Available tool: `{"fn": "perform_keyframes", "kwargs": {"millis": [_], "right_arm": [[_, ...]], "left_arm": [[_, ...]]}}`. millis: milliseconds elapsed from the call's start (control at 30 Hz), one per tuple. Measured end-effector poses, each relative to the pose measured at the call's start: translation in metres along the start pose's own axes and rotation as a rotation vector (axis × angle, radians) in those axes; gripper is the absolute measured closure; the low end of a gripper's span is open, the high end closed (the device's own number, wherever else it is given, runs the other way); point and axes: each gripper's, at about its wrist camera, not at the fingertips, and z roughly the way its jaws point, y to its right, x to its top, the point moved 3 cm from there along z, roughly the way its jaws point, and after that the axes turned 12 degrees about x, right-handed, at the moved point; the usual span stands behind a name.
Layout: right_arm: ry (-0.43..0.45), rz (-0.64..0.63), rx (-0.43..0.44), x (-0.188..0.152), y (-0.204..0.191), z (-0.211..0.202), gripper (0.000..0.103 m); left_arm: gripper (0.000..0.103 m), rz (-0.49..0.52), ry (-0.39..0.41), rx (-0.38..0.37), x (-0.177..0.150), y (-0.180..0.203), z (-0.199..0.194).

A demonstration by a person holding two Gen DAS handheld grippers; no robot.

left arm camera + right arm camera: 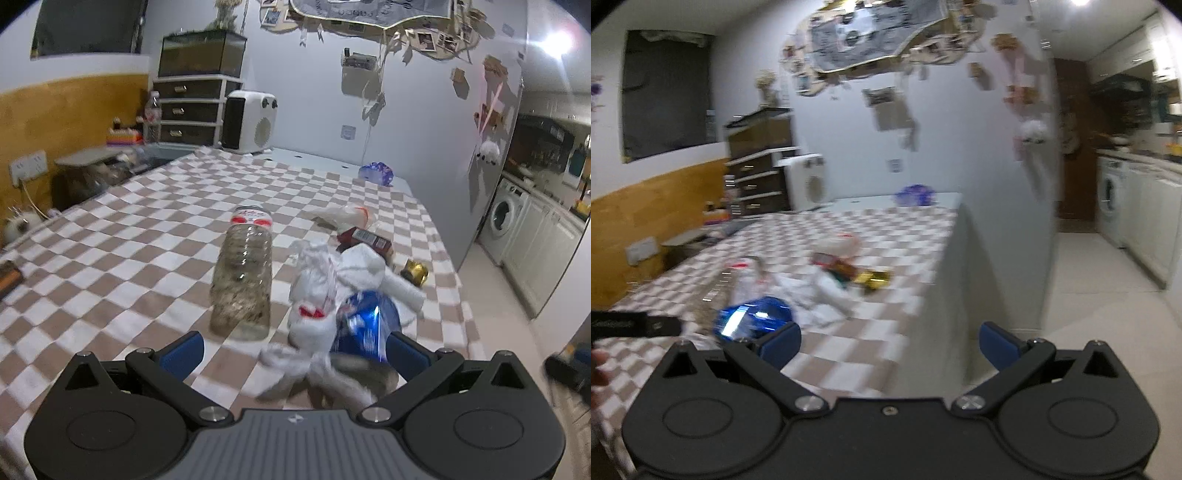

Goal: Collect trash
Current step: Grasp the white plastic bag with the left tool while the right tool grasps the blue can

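Both jaws stand wide open and grip nothing. Between the pads of the left gripper (293, 350) lies the near edge of the trash pile: a blue wrapper (364, 325) touching the right-hand pad and white crumpled tissue (314, 354) spilling toward the camera. With the blue wrapper as landmark, a clear plastic bottle (243, 273) lies on its side just to the left of it, a white plastic bag (314, 280) sits right behind it, a red box (365, 240) and a gold can (415, 273) lie farther back and to the right, all on the checked surface (110, 240).

The right gripper (890, 339) hovers over the surface edge, to the right of the wrapper, its view blurred.

Risks, as I judge them: closing the left jaws now may catch only loose tissue and leave the wrapper behind, since it sits off-centre against one pad. A sideways nudge could also roll the bottle away or push the can off the nearby edge.
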Motion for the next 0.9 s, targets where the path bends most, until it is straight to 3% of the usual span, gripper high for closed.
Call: {"fn": "perform_keyframes", "kwargs": {"millis": [167,333,400,567,767,833,900], "right_arm": [[-0.006,-0.013,0.1,0.001,-0.022,0.04,0.0],[-0.088,-0.015,0.133,0.009,-0.051,0.08,0.0],[-0.121,0.021,0.154,0.011,-0.059,0.097,0.0],[-0.16,0.091,0.164,0.018,-0.083,0.141,0.0],[-0.267,0.035,0.198,0.005,-0.106,0.169,0.0],[-0.27,0.055,0.166,0.003,-0.1,0.168,0.011],[-0.257,0.106,0.167,0.004,-0.086,0.163,0.013]], "left_arm": [[0.0,-0.057,-0.011,-0.04,0.021,0.001,0.032],[0.002,-0.14,-0.021,-0.086,0.033,-0.002,0.057],[0.008,-0.175,-0.022,-0.083,0.035,-0.005,0.06],[0.018,-0.177,-0.004,-0.08,0.041,-0.013,0.058],[0.027,-0.166,-0.031,-0.063,0.042,-0.015,0.068],[0.027,-0.153,-0.047,-0.067,0.038,-0.01,0.073],[0.027,-0.137,-0.059,-0.068,0.034,-0.003,0.077]]}}
